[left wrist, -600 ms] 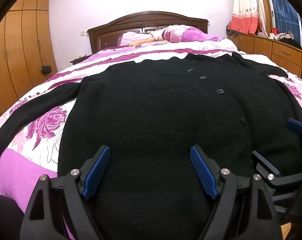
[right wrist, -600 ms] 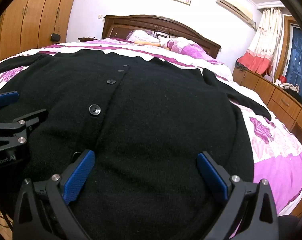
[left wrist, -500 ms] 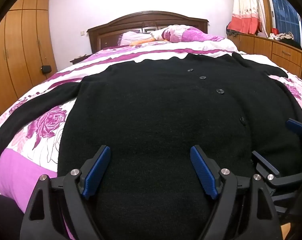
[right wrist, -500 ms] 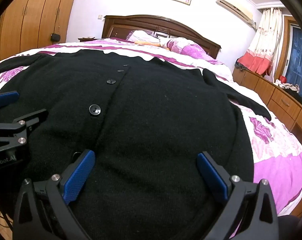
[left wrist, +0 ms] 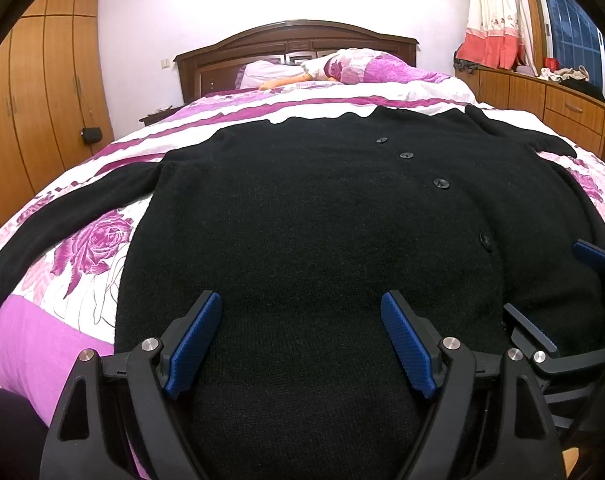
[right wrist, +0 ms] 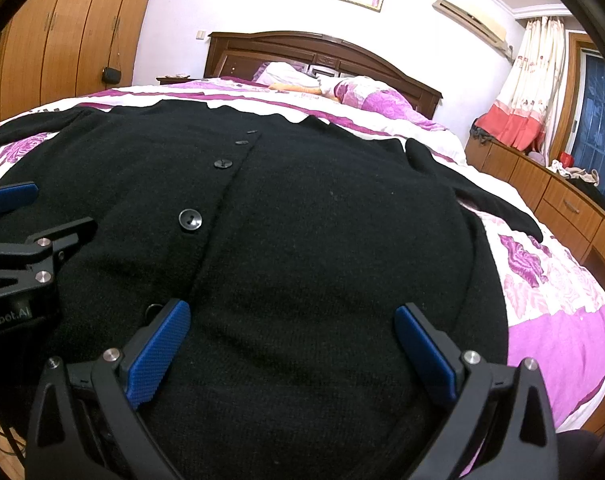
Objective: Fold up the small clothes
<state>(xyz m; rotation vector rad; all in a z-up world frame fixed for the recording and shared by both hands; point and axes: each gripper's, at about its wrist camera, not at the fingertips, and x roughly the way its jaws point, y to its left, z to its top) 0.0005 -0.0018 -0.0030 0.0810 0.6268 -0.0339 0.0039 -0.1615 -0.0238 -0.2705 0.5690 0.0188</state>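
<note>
Spread across a flowered bed cover (left wrist: 82,248), a black cardigan (left wrist: 302,220) is being shown lying flat, buttoned, sleeves stretched outward. Just above its near hem, the left gripper (left wrist: 300,316) and right gripper (right wrist: 292,320) are being held with jaws wide apart, nothing clasped. Beyond, pillows (left wrist: 366,66) and a headboard (left wrist: 294,40) are being seen.

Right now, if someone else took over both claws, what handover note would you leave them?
Left claw: open, holding nothing, over the near hem of the black cardigan.
Right claw: open, holding nothing, beside the left one over the same hem.
Cardigan: spread flat, buttoned, front up on the floral bedspread, both sleeves stretched out sideways.
Done: garment laid out.
Left: every fold; neither the sleeves nor the body are folded yet.
</note>
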